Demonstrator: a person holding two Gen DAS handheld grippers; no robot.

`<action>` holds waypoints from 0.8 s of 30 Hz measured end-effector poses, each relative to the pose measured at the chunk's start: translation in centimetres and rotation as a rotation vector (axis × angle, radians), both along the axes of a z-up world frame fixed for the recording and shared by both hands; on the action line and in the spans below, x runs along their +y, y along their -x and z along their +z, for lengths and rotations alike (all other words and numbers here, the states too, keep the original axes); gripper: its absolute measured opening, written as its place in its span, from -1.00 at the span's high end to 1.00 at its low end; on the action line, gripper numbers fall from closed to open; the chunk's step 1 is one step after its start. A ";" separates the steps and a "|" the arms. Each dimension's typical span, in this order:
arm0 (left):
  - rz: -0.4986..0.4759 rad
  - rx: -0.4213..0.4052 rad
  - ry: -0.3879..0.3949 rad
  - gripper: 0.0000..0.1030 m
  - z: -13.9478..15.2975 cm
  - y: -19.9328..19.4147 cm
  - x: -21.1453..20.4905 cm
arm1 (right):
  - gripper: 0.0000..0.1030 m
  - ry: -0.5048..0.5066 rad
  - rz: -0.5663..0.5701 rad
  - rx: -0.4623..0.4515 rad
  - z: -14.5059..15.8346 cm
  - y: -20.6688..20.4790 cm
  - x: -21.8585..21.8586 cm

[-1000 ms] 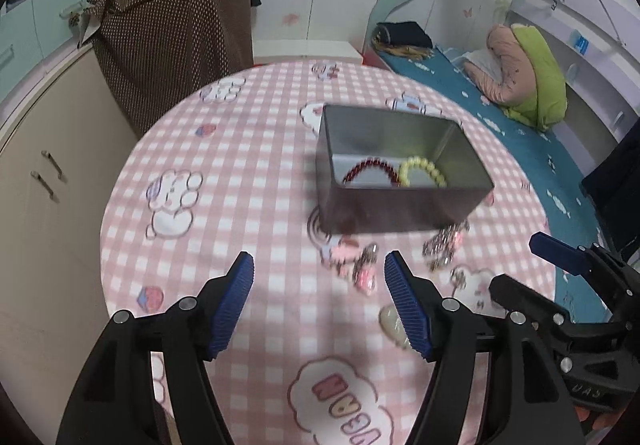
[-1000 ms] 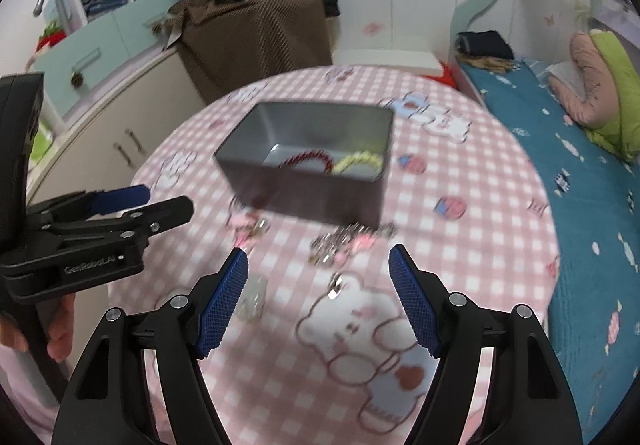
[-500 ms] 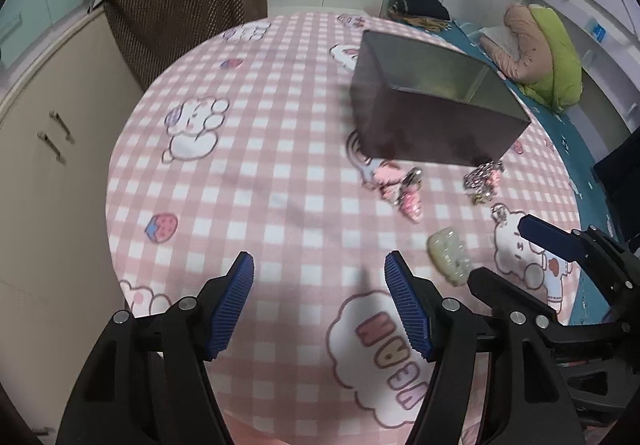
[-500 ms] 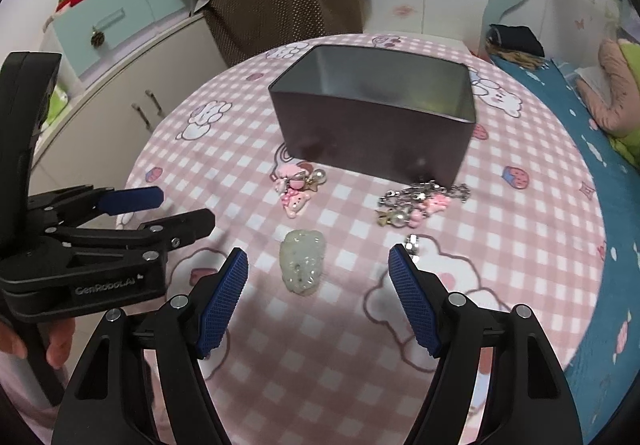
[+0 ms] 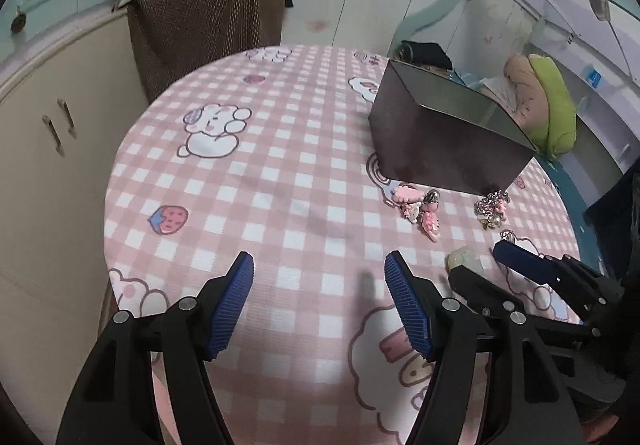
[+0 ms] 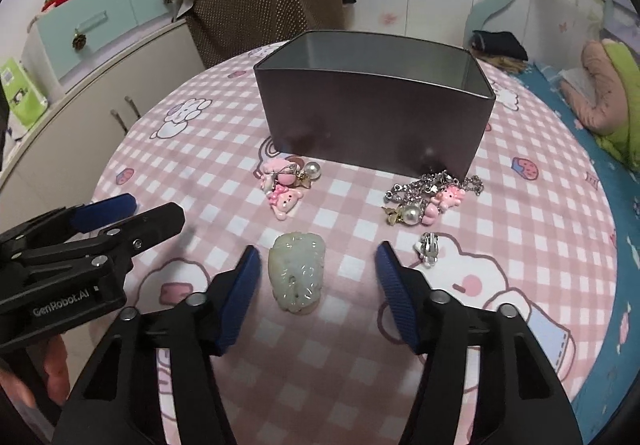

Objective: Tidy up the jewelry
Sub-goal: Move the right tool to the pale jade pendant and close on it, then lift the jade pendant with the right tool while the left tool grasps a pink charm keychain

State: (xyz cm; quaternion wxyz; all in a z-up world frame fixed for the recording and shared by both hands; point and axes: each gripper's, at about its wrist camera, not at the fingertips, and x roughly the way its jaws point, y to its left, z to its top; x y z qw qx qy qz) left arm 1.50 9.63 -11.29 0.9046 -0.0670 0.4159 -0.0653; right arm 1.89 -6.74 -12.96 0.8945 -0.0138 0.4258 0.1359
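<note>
— While the right gripper (image 6: 316, 277) has just been narrowing around the jade pendant (image 6: 297, 273), do its pads touch?
— No. The left gripper (image 5: 319, 303) gapes over bare tablecloth (image 5: 280, 181); only the right view shows the clip earring (image 6: 428, 248), near the table's edge.

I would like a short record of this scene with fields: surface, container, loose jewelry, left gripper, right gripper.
surface: round table with pink checked cloth
container: dark metal tin, open top, contents not visible
loose jewelry: pale green carved pendant; pink charm cluster; silver chain with pink charms; small silver clip, all on the cloth in front of the tin
left gripper: open, nothing between its jaws
right gripper: open, jaws just closing around the pendant, pads not yet touching
</note>
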 end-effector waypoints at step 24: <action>-0.124 -0.091 0.043 -0.24 1.3 -0.7 -4.0 | 0.39 -0.016 -0.099 -0.080 0.9 0.4 -3.1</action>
